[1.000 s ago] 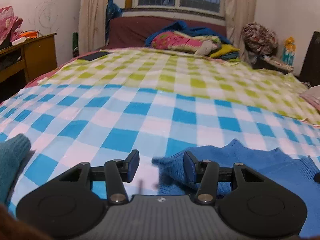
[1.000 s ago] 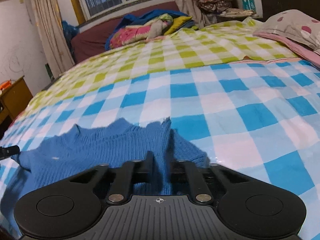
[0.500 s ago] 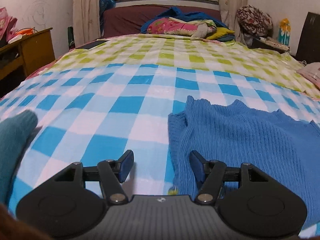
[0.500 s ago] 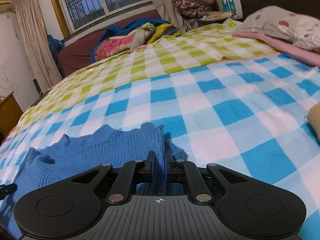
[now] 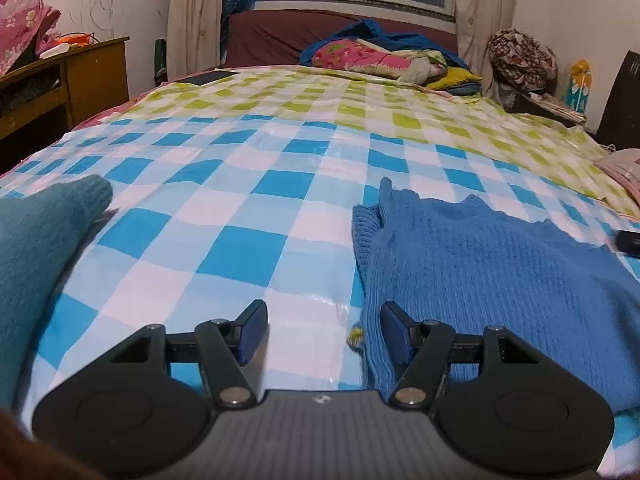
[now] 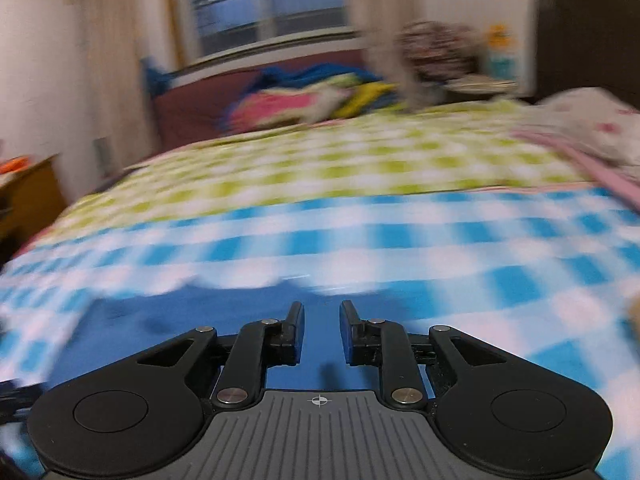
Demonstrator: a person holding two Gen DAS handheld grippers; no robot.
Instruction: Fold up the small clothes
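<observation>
**Blue knit sweater flat on the checked bed, both grippers empty**

The blue sweater (image 5: 500, 264) is a ribbed knit, lying spread on the bed cover (image 5: 256, 216), which looks like a slick, slightly shiny sheet in blue-and-white checks that switches to green-and-white further back. Its left edge is doubled over into a thick bumpy ridge, and the far edge has a little peak sticking up.

The left gripper (image 5: 324, 330) sits low at that left edge, jaws wide apart with nothing between them; the right-side finger is over the knit, the other over bare cover. A fuzzy teal knit piece (image 5: 36, 248) bulges in at the far left.

The right wrist view is badly smeared, but the right gripper (image 6: 322, 330) shows jaws parted with a narrow gap, empty, hovering above the sweater's blue surface (image 6: 200, 320)
</observation>
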